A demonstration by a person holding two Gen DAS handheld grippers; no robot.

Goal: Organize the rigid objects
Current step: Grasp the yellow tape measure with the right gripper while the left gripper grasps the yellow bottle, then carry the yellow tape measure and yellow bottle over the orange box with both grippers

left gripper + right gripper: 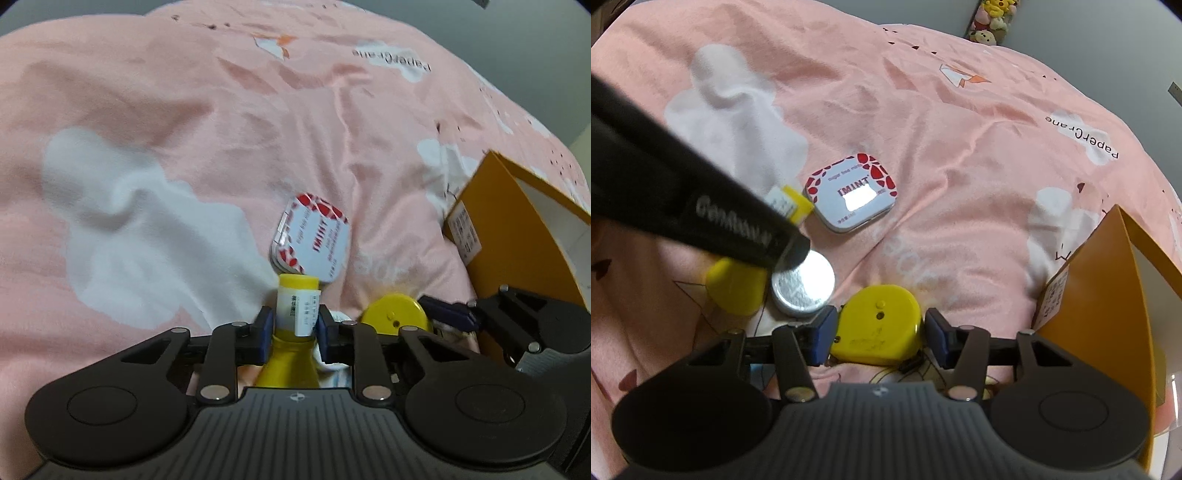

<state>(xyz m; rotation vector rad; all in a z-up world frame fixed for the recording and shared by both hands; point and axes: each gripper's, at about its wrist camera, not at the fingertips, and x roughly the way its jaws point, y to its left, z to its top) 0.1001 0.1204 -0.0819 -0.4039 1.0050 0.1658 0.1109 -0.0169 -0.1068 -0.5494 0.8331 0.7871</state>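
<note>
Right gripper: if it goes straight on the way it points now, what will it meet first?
The right gripper would first meet the yellow tape measure, which already lies between its fingers. Behind that comes only the pink bedding; the mint tin sits left of that line, though depth is unclear.
</note>
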